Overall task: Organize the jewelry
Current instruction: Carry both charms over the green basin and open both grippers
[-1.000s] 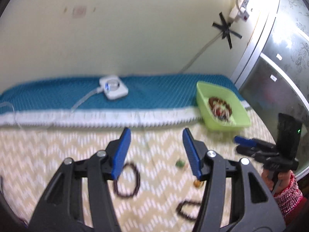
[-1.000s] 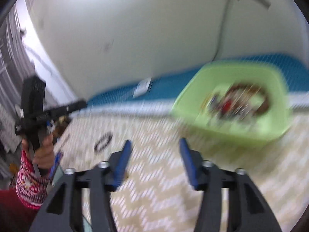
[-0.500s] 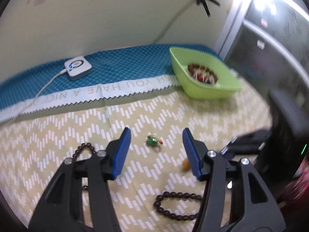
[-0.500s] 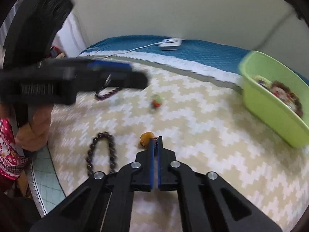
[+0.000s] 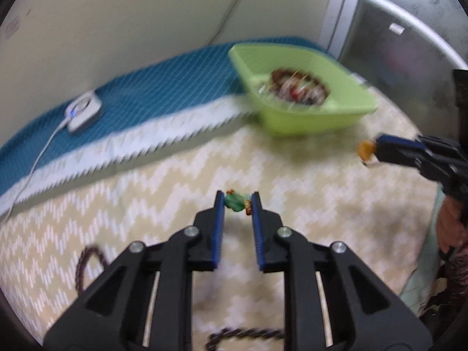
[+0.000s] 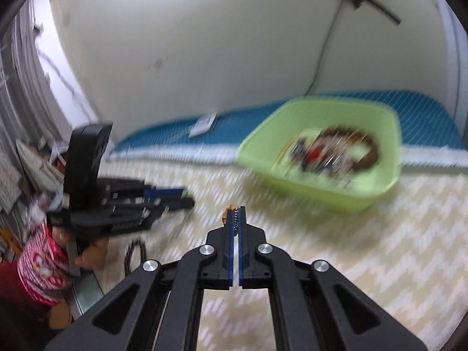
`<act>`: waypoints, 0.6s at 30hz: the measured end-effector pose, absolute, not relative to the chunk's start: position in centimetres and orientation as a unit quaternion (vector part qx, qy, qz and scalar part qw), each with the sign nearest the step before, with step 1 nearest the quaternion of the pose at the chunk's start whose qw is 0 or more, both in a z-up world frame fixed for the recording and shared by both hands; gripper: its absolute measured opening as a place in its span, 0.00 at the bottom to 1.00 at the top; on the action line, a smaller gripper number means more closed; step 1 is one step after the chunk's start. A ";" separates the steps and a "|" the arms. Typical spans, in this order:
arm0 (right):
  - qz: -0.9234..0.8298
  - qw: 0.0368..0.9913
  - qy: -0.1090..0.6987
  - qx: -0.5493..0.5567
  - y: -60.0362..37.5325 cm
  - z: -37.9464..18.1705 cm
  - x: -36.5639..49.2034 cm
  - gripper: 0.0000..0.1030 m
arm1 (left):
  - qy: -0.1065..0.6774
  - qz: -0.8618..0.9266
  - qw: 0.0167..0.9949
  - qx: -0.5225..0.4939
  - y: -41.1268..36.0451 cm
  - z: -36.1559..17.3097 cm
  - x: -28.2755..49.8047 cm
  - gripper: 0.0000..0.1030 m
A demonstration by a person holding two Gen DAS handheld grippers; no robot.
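Note:
My left gripper (image 5: 237,201) is shut on a small green jewelry piece (image 5: 234,201) just above the zigzag cloth. My right gripper (image 6: 236,213) is shut on an amber piece (image 6: 228,215); in the left wrist view it (image 5: 377,149) holds that amber piece (image 5: 365,149) in the air near the green bin (image 5: 310,117). The bin (image 6: 316,187) holds several jewelry items. A dark bead bracelet (image 5: 87,266) lies at the left and another (image 5: 245,335) lies below my left gripper.
A white charger with a cable (image 5: 83,111) sits on the teal cloth (image 5: 163,87) by the wall. The left gripper and the person's hand show in the right wrist view (image 6: 122,204). A bracelet (image 6: 134,251) lies near it.
My left gripper has closed on the green piece. My right gripper has lifted the amber piece off the cloth and swung toward the green bin.

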State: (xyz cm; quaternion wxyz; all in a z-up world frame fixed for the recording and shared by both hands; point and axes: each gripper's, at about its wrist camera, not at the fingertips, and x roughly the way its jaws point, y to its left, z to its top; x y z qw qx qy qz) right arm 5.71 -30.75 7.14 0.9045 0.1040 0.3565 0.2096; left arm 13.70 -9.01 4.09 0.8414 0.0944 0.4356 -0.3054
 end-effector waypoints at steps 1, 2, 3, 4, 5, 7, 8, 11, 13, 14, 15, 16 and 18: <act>0.202 0.909 0.349 0.108 -31.7 7.7 5.9 0.00 | 0.427 -0.317 0.842 0.089 -9.9 5.0 14.0 0.17; 0.191 0.913 0.342 0.113 -32.7 8.1 6.5 0.00 | 0.422 -0.324 0.842 0.087 -10.6 5.7 14.1 0.17; 0.185 0.915 0.338 0.118 -33.4 8.3 6.9 0.00 | 0.416 -0.332 0.843 0.084 -11.4 6.5 14.4 0.17; 0.179 0.916 0.336 0.125 -34.0 8.3 7.4 0.00 | 0.409 -0.342 0.842 0.081 -12.4 7.3 14.9 0.17; 0.171 0.917 0.334 0.136 -35.0 8.4 8.0 0.00 | 0.404 -0.350 0.842 0.079 -13.6 8.0 15.5 0.17; 0.160 0.917 0.333 0.150 -36.4 8.2 8.9 0.00 | 0.395 -0.357 0.843 0.081 -15.6 9.0 16.3 0.17; 0.156 0.918 0.329 0.158 -37.0 8.0 9.5 0.00 | 0.390 -0.355 0.845 0.084 -16.7 9.2 16.8 0.17; 0.129 0.925 0.316 0.168 -38.7 7.7 10.1 0.02 | 0.411 -0.338 0.842 0.086 -19.4 8.4 19.0 0.38; 0.122 0.925 0.302 0.197 -39.9 7.8 9.9 0.21 | 0.425 -0.329 0.840 0.073 -19.6 8.1 20.2 0.38; 0.124 0.926 0.289 0.210 -40.3 8.0 9.6 0.21 | 0.429 -0.331 0.839 0.057 -19.2 8.2 20.4 0.38; 0.123 0.928 0.277 0.217 -40.7 8.4 9.2 0.22 | 0.427 -0.330 0.840 0.046 -18.7 8.5 20.3 0.38; 0.122 0.929 0.271 0.218 -40.9 8.7 8.9 0.22 | 0.424 -0.328 0.843 0.041 -18.3 8.8 20.1 0.38; 0.121 0.930 0.256 0.234 -41.5 9.3 8.3 0.21 | 0.415 -0.324 0.849 0.032 -17.1 9.6 19.6 0.38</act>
